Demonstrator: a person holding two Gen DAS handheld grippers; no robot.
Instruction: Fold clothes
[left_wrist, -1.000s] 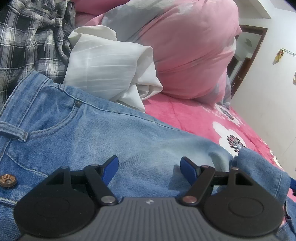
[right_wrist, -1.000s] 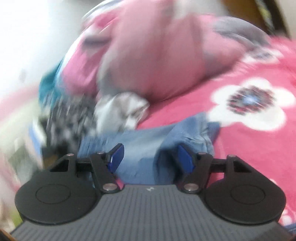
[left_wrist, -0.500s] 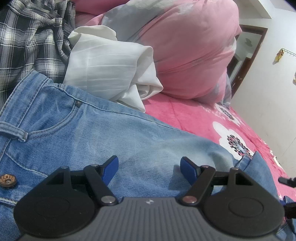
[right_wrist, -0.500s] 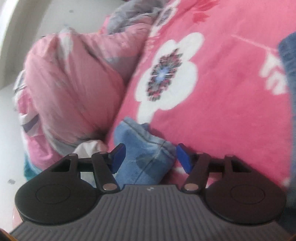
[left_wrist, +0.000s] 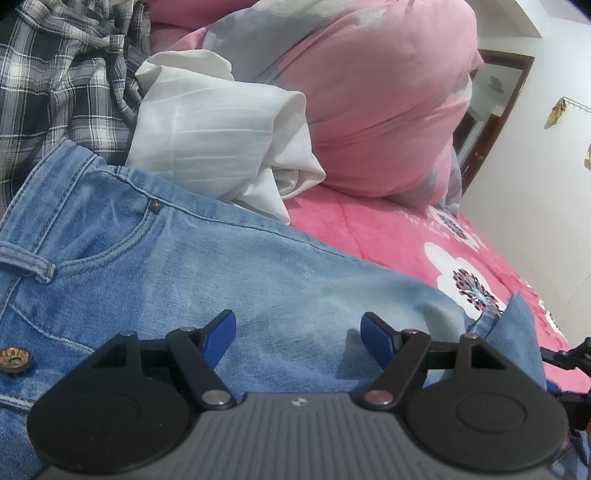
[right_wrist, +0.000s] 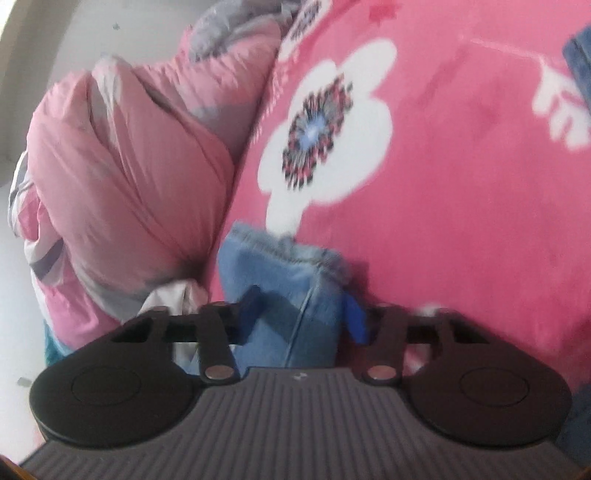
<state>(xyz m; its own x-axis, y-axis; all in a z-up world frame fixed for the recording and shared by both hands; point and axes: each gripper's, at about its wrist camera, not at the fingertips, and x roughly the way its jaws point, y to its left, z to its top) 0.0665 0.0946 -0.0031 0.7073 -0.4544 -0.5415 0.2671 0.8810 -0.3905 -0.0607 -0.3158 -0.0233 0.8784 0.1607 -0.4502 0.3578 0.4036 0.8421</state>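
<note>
Light blue jeans (left_wrist: 229, 266) lie spread on a pink flowered bedspread (left_wrist: 391, 229). My left gripper (left_wrist: 298, 334) is open and empty, low over the thigh of the jeans, near the waistband and brass button (left_wrist: 14, 360). In the right wrist view the hem of a jeans leg (right_wrist: 280, 284) stands up between my right gripper's (right_wrist: 301, 312) blue fingers, which are still apart around it. That raised leg end also shows in the left wrist view (left_wrist: 517, 332), with part of the right gripper at the right edge.
A crumpled white garment (left_wrist: 221, 136) and a grey plaid shirt (left_wrist: 62, 81) lie behind the jeans. A big pink quilt (left_wrist: 373, 99) is piled at the back, also in the right wrist view (right_wrist: 122, 177). A white wall (left_wrist: 535, 192) borders the bed on the right.
My right gripper swung down to the jeans leg end and moved in around it, its fingers narrowing. The leg end has lifted. My left gripper has stayed still and open.
</note>
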